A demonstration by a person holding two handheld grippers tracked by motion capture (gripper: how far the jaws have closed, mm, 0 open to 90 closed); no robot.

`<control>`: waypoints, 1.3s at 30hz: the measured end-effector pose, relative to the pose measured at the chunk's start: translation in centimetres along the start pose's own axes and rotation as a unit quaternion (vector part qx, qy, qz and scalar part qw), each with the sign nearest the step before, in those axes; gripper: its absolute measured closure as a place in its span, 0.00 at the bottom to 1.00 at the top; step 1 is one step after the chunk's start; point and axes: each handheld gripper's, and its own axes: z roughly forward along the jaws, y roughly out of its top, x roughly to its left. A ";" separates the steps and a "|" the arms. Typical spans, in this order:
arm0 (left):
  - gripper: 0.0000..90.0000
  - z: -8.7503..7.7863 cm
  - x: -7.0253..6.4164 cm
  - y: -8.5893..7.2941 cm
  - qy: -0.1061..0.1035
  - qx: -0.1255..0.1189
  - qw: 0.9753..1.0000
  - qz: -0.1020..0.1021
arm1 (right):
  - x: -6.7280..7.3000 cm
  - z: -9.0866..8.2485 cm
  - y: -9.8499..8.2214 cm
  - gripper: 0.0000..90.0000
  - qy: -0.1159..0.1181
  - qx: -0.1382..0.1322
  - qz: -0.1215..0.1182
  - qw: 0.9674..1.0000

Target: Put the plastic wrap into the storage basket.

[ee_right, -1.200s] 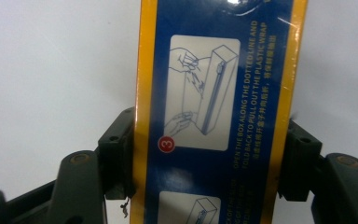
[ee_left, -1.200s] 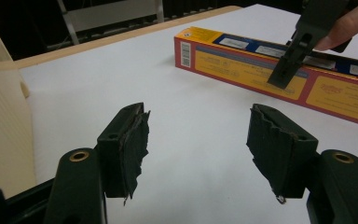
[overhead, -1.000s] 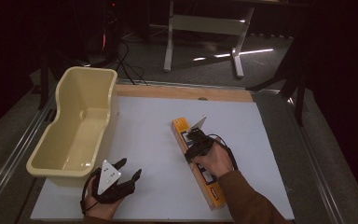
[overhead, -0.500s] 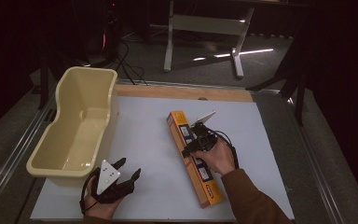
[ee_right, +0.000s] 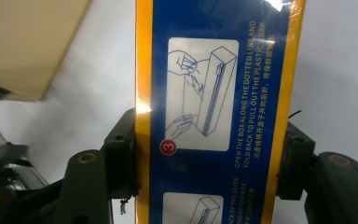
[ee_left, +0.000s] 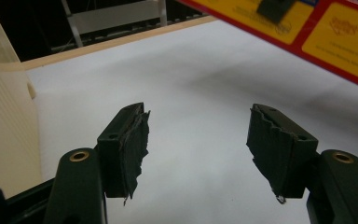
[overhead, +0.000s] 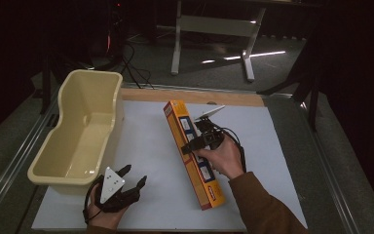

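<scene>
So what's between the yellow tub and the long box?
Nothing but bare white sheet between the tub and the box, as the high view shows.

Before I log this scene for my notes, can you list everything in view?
box: one, long, orange-yellow with blue panels, lifted at a slant over the sheet, clamped across its width.
tub: one, cream, on the left edge of the sheet, nothing inside.
sheet: one, white, covering the tabletop.
wooden strip: one, tan, along the sheet's far edge.
metal stand: one, grey, on the floor beyond the table.
left gripper: black, jaws apart, near the tub's front corner.
right gripper: black, shut on the box.
</scene>
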 end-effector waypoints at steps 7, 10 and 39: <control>0.41 0.0 0.0 0.0 -0.001 0.000 1.000 0.000 | 0.7 -1.0 1.1 0.43 0.025 -0.017 0.005 1.000; 0.41 0.0 0.0 0.0 -0.001 -0.001 1.000 0.000 | 1.0 -1.2 1.4 0.43 0.030 -0.023 0.005 0.999; 0.41 0.1 -0.1 0.0 -0.003 -0.002 1.000 0.000 | 3.8 -3.4 6.9 0.43 0.143 -0.049 0.029 0.988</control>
